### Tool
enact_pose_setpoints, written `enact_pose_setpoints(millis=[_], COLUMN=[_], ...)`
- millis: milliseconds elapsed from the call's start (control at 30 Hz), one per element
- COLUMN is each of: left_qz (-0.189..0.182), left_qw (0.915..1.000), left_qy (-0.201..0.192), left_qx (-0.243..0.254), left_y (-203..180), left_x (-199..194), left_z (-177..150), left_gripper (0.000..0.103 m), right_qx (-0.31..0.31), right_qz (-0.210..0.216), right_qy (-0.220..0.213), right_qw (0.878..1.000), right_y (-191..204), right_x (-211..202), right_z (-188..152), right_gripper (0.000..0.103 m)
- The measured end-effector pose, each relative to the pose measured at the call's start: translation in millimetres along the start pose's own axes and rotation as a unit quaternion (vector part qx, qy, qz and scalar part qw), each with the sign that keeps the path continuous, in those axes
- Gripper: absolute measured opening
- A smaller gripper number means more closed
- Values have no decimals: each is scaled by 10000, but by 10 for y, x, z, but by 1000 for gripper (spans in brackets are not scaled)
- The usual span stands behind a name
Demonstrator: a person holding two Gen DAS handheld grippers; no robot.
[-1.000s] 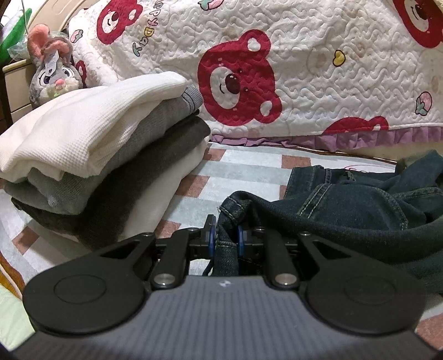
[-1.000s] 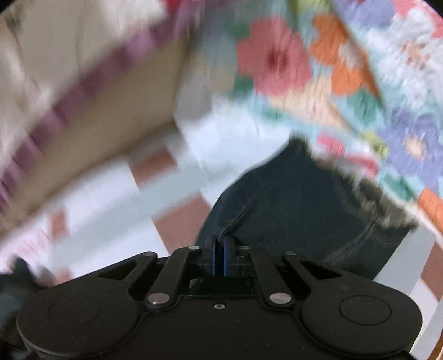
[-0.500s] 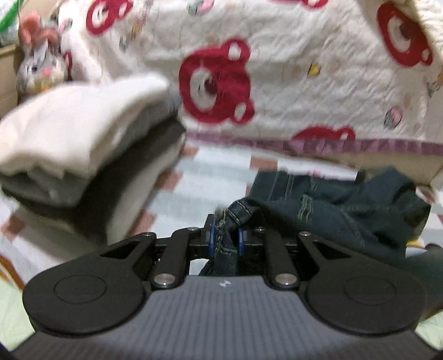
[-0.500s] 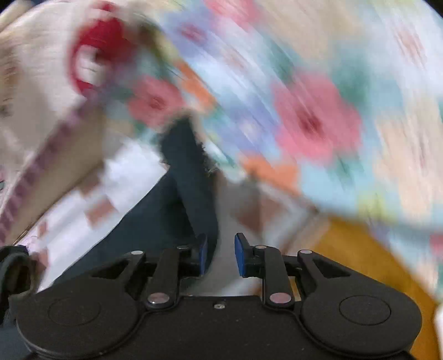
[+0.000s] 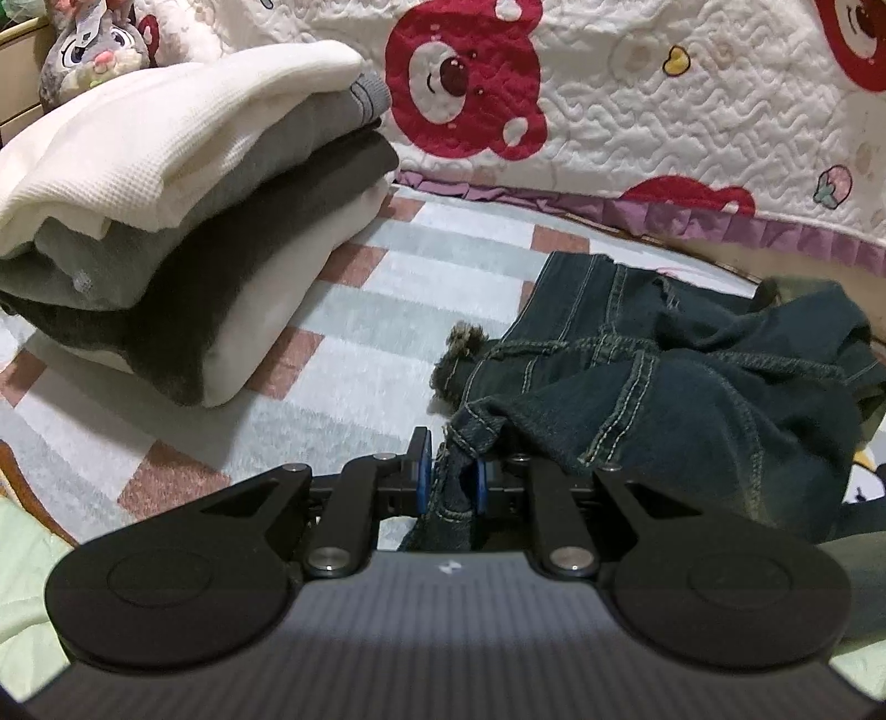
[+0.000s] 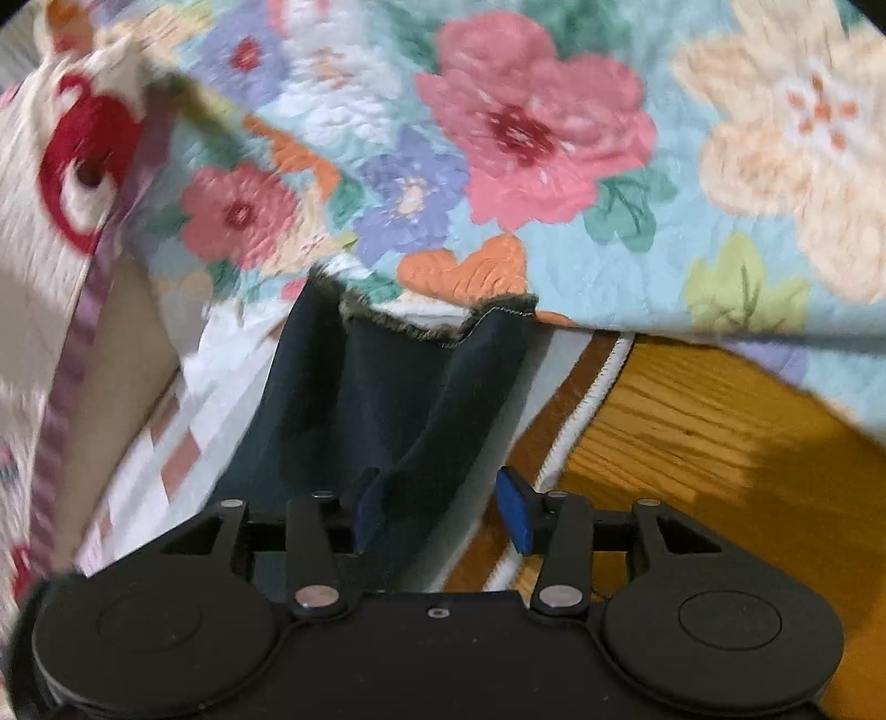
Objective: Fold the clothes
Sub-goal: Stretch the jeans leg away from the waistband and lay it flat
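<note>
Stack (image 5: 183,221): folded tops, white/grey/dark/cream, L of jeans, apart from them.
Toy (image 5: 91,50): plush behind stack, far L.
Quilt (image 5: 637,94): bear print, purple trim, hangs behind jeans.
Floral quilt (image 6: 526,138): hangs over leg's frayed end.
Surface: checked mat (image 5: 387,310) w/ wood floor (image 6: 692,443) past its edge.
Jeans (image 5: 664,387): dark denim, crumpled on mat; leg lies flat in R view.
L gripper (image 5: 448,482): low over mat, pinched onto jeans hem.
R gripper (image 6: 443,507): jaws wide apart, nothing gripped; leg under L finger.
</note>
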State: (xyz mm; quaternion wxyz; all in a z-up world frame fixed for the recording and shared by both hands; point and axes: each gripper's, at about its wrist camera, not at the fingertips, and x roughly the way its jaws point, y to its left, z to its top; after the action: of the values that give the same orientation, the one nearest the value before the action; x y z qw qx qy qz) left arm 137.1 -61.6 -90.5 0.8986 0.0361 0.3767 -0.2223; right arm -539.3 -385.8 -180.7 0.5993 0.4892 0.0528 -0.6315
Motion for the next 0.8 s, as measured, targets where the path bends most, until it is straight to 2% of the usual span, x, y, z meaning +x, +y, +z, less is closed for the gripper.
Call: enact_pose_setpoints(millis=[100,167,200,233,267,300,367,433,500,600,667,733,800], left_qz=[46,49,49,64,78,96,149,141,143,31,36,101,174], left_qw=[10000,9999,9999,9997,9993,9987,9960,9919,9863,9782,9753,9764,9866], left_qy=[53,57,31,-40,-110,-210,-545,-952,-1423,-2021,-2192,-2154,-1624], left_qx=[45,105,159,251,342,444,696,831,819,476,250,74,43], left_y=[-13,-27,-41,-68,-95,-127,-214,-272,-293,-214,-150,-93,-63], left_x=[57,93,102,95,88,70,-12,-133,-338,-888,-1224,-1487,-1526], left_z=[-16,-24,-26,-26,-26,-22,4,48,126,132,-11,-233,-519], left_gripper=[15,13,12,11,10,10,10,10,10,9,9,9,9], right_qx=[317,216,144,8,47,580,1440,870,-118,-679,-1060,-1459,-1765], right_qz=[-5,-84,-125,-170,-115,222,878,1399,1759,2018,1668,950,198], right_qy=[4,66,95,117,148,202,254,-74,-497,-1067,-1296,-1214,-967], right_qw=[9995,9997,9998,9998,9998,9979,9853,9863,9831,9712,9717,9772,9793], right_y=[-19,29,66,137,205,261,424,924,1398,1516,1317,985,632], right_x=[211,359,423,460,476,433,323,54,-326,-905,-1111,-1113,-959], right_z=[97,125,141,161,195,264,436,817,1120,1225,1093,886,680], right_gripper=[60,58,26,5,6,6,6,6,6,5,5,5,5])
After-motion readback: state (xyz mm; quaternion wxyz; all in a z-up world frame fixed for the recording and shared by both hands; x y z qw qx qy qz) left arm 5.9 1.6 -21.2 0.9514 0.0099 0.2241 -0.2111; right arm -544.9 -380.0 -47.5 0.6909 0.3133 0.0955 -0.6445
